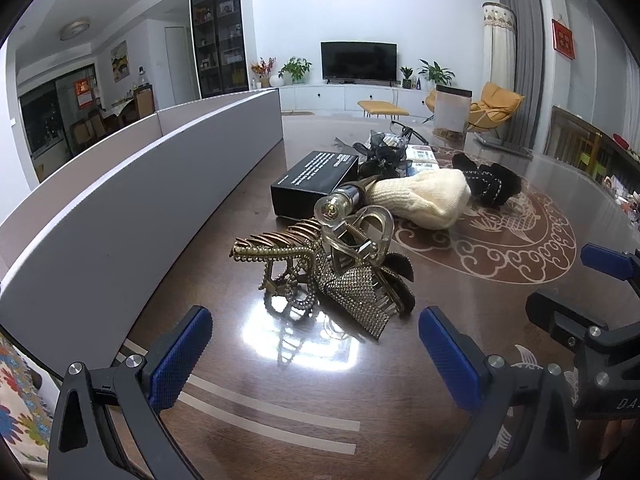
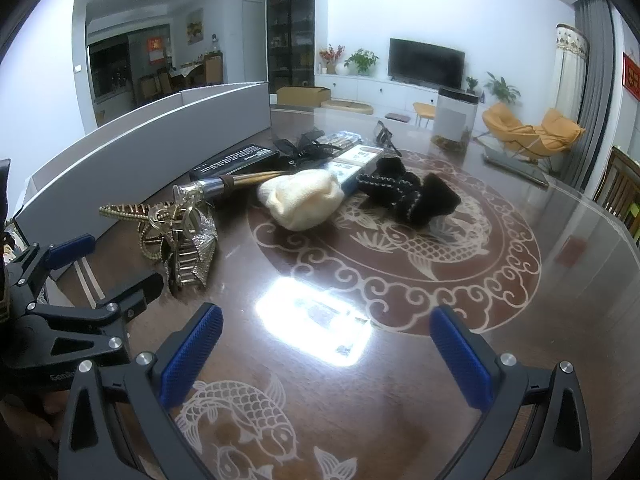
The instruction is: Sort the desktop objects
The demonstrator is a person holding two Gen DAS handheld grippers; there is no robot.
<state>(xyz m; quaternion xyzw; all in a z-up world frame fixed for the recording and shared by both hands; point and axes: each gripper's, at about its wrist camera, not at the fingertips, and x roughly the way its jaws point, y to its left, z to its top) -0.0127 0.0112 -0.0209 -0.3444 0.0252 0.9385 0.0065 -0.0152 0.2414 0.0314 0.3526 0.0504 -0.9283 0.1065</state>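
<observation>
Two hand-held grippers are hovering over the bench, jaws fully spread and gripping nothing: left hand-held gripper, right hand-held gripper. Hair-clip pile is lying just ahead of the left one, by the bench's left edge, untouched.

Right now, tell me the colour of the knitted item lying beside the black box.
Cream white. The knitted item shows best in the left wrist view, close to the black box.
</observation>
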